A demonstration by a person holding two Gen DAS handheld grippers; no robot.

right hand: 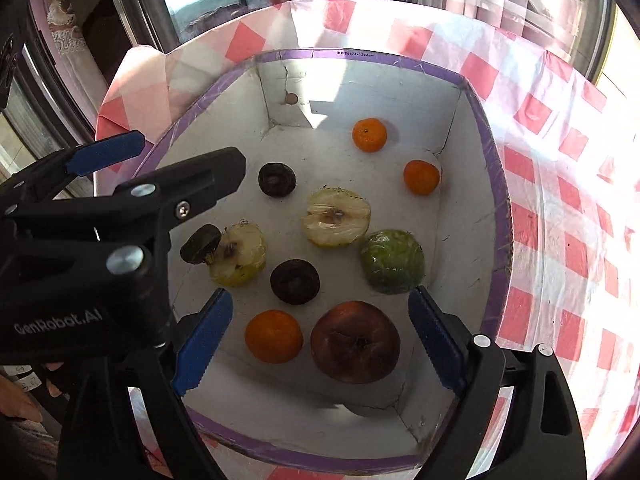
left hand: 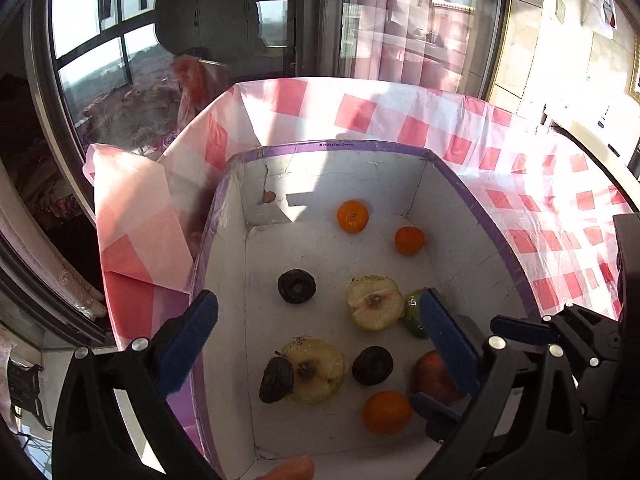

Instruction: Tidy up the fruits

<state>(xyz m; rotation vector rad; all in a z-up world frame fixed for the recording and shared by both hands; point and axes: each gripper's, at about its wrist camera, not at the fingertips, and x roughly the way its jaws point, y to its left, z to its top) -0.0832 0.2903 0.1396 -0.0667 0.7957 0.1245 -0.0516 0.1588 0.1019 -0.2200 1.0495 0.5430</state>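
Note:
A white cardboard box with a purple rim holds the fruit. In it lie three oranges, two apple halves, three dark round fruits, a green fruit and a brown-red apple. My right gripper is open above the near end of the box, its blue pads either side of the orange and the brown-red apple, holding nothing. My left gripper is open and empty over the box's left side; it also shows in the right wrist view.
The box stands on a table with a pink and white checked cloth. Windows and a dark chair stand behind the table. A fold of the cloth hangs at the left edge.

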